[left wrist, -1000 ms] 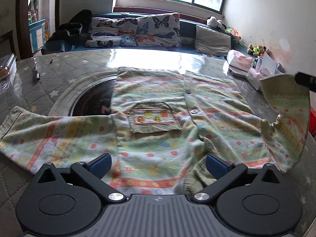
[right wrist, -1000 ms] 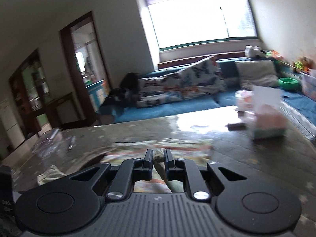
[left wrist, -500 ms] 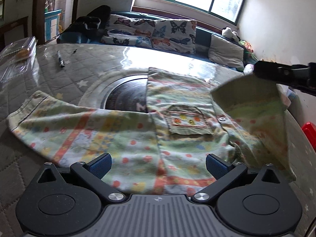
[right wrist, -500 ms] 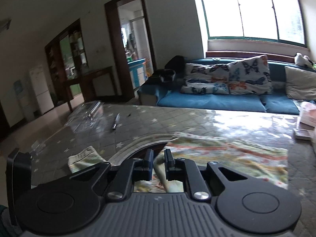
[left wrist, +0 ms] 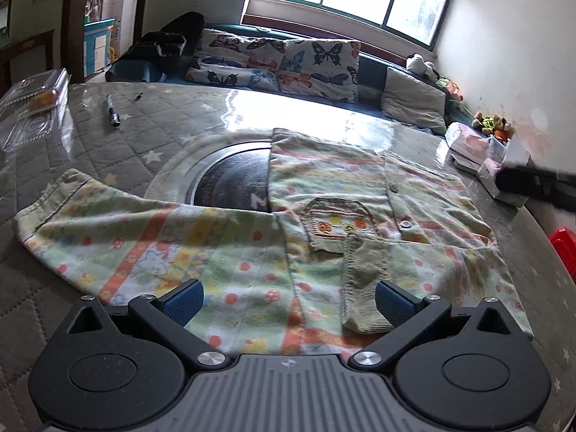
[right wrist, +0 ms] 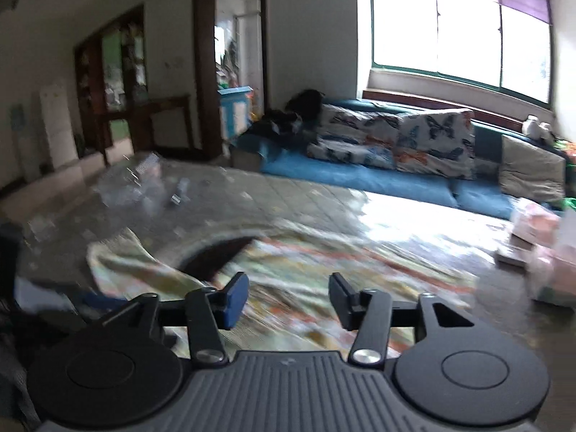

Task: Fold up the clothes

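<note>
Quilted table, shirt flat on it, right sleeve folded in, left sleeve spread out. Both grippers, left and right, wide apart, holding nothing. Next, probably: pinch left sleeve cuff, fold across.

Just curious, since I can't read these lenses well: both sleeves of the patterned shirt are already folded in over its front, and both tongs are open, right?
Not quite: only one sleeve lies folded over the shirt; the other sleeve is spread out on the table, as the left wrist view shows. Both tongs are open.
</note>
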Available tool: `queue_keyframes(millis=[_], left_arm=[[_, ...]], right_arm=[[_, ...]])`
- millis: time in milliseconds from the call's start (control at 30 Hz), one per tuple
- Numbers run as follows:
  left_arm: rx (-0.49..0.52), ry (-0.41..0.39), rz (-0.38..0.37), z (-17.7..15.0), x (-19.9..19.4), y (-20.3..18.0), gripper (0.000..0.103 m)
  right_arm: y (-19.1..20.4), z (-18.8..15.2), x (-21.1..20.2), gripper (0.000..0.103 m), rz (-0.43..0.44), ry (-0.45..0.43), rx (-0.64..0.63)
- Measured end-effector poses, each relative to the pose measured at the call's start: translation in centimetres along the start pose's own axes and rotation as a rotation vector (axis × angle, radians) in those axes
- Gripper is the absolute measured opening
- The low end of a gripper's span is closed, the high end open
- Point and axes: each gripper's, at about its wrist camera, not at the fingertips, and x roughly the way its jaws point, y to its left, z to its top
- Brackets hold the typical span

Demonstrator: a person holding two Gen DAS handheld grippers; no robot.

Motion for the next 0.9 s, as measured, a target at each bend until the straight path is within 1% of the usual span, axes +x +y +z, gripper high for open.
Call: queue_keyframes(millis=[67, 133, 267, 467, 567, 600, 633, 667, 767, 833, 900], left_arm=[[0.010, 0.005, -0.005, 0.0, 0.2, -0.5, 0.103], [0.024, 0.011, -0.010, 0.0, 0.5, -1.2, 0.103], [0.050, 0.022, -0.016, 0.0, 1.0, -2.6, 0.103], [0.094, 0.035, -0.013, 0.2, 2.0, -4.5, 0.103], [0.111, 0.039, 0.000, 0.2, 2.5, -5.0, 0.103], [0.117, 0.041, 0.007, 0.3, 2.7, -5.1, 0.103], [0.123, 0.042, 0.017, 0.2, 3.0, -5.2, 0.103], [0.130, 0.045, 0.028, 0.2, 3.3, -5.3, 0.103], [0.150, 0.053, 0.056, 0.1, 4.1, -5.4, 0.103], [0.161, 0.058, 0.071, 0.1, 4.3, -5.5, 0.103], [0.155, 0.061, 0.074, 0.4, 4.2, -5.5, 0.103]], right_arm=[[-1.4, -1.2, -0.3, 0.059, -0.029, 0.036, 0.002], [-2.4, -2.4, -0.3, 0.059, -0.035, 0.075, 0.016], [-3.7, -5.6, -0.2, 0.059, -0.014, 0.152, 0.051], [-4.9, -8.9, 0.7, 0.059, -0.009, 0.224, 0.083], [-5.2, -9.6, 0.4, 0.059, 0.002, 0.224, 0.076], [-5.2, -9.6, 0.3, 0.062, 0.003, 0.226, 0.071], [-5.3, -9.6, 0.2, 0.068, 0.000, 0.227, 0.068], [-5.3, -9.5, 0.1, 0.071, -0.002, 0.229, 0.066], [-5.5, -8.7, 0.4, 0.072, -0.004, 0.209, 0.061], [-5.7, -8.2, 0.6, 0.076, -0.004, 0.195, 0.058], [-5.9, -7.6, 0.8, 0.077, -0.005, 0.182, 0.055]])
